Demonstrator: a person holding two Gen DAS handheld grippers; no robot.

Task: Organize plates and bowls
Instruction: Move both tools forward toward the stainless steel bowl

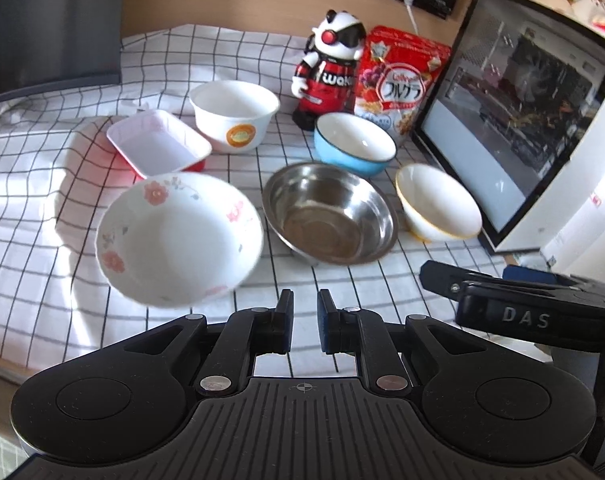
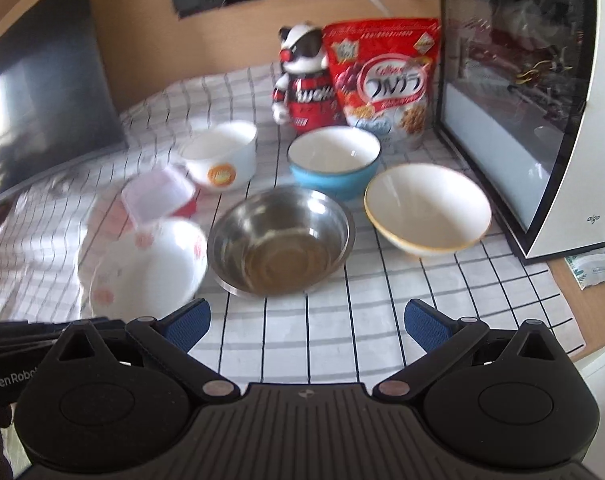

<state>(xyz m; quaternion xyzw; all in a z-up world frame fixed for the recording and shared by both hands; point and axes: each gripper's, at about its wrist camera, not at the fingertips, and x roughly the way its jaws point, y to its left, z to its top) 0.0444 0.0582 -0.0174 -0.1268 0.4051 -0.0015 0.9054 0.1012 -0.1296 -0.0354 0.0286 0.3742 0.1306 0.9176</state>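
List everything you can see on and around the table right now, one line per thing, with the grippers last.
floral bowl: 1, white with pink flowers, front left
steel bowl: 1, silver, front centre
gold-rimmed bowl: 1, white, front right beside the cabinet
blue bowl: 1, blue outside, white inside, behind the steel bowl
logo bowl: 1, white with orange mark, back left
square dish: 1, red outside, white inside, left of the logo bowl
toy robot: 1, red, black, white, back
cereal bag: 1, red, beside the toy
glass-door cabinet: 1, white, right
checked cloth: 1, white, black grid
left hand-held gripper: black, shut, empty
right hand-held gripper: black, open, empty
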